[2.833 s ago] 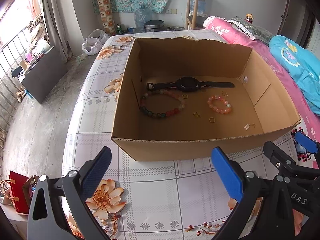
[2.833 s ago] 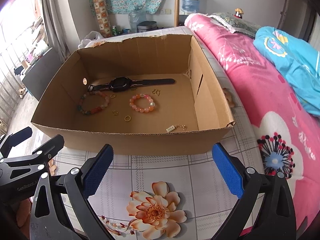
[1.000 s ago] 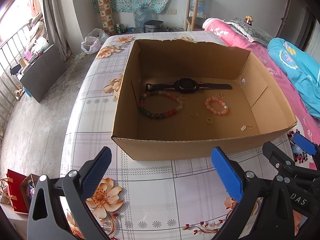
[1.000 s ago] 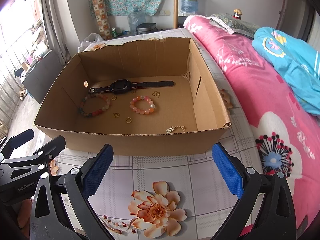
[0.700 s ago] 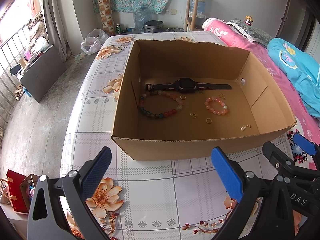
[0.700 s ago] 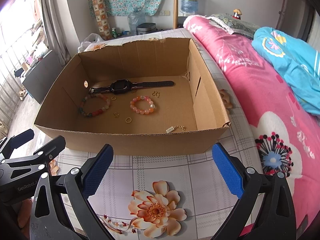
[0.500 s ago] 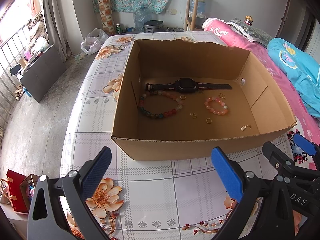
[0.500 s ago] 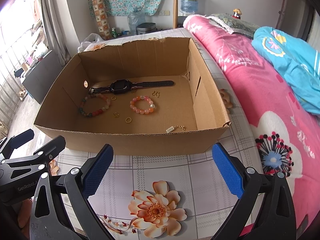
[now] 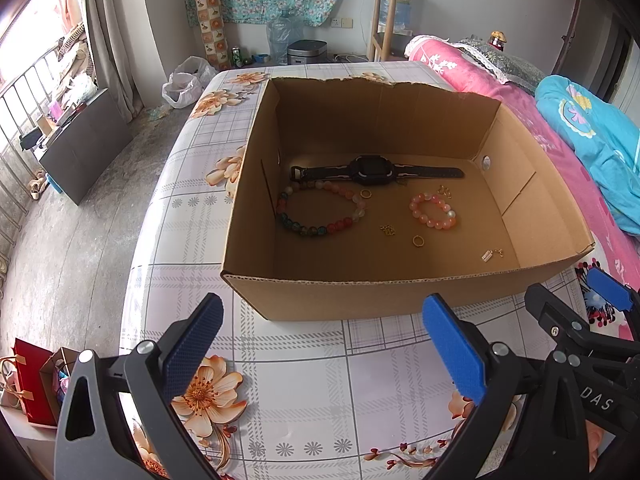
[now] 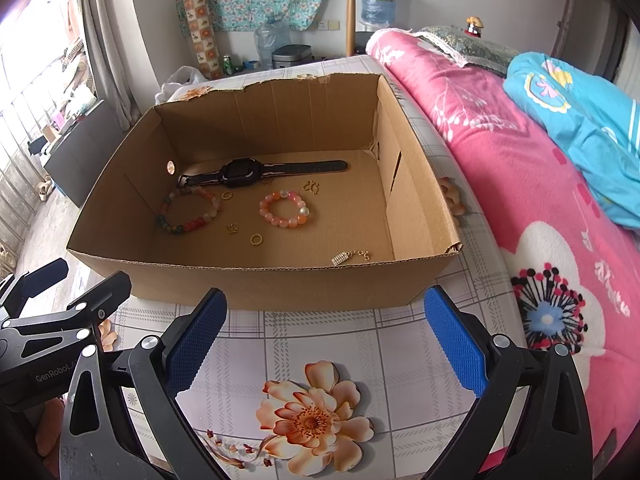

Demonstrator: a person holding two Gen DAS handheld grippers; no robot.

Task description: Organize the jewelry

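While both sets of jaws hang released and empty over the flowered surface [image 9: 304,360] in the lower part of each frame, short of the cardboard box [image 9: 360,292] at centre: best to pick one piece, lift clear over the near wall, then drop straight down onto it rather than rake across the floor of the box. Left gripper [image 9: 320,340] low in its own view, blue pads wide apart, nothing between them; right gripper [image 10: 324,332] likewise spread, holding nothing. All the jewelry inside the box, beyond and above the jaws in both frames, well apart from them with the near wall between. Black watch [image 9: 372,170] stretched flat along the far side; multicoloured bead bracelet [image 9: 320,212] just below it toward centre left, apparently touching the strap; pink bead bracelet [image 9: 432,210] right of centre; gold ring [image 9: 418,241] and a tiny gold charm [image 9: 387,230] between the two bracelets, lower; small clasp with chain [image 10: 350,257] nearest the front wall in the right wrist view. Likely easiest first: a bracelet, pinched across the beads; ring and charm too small and flat, apt to slip; whether sorting has begun, impossible to tell
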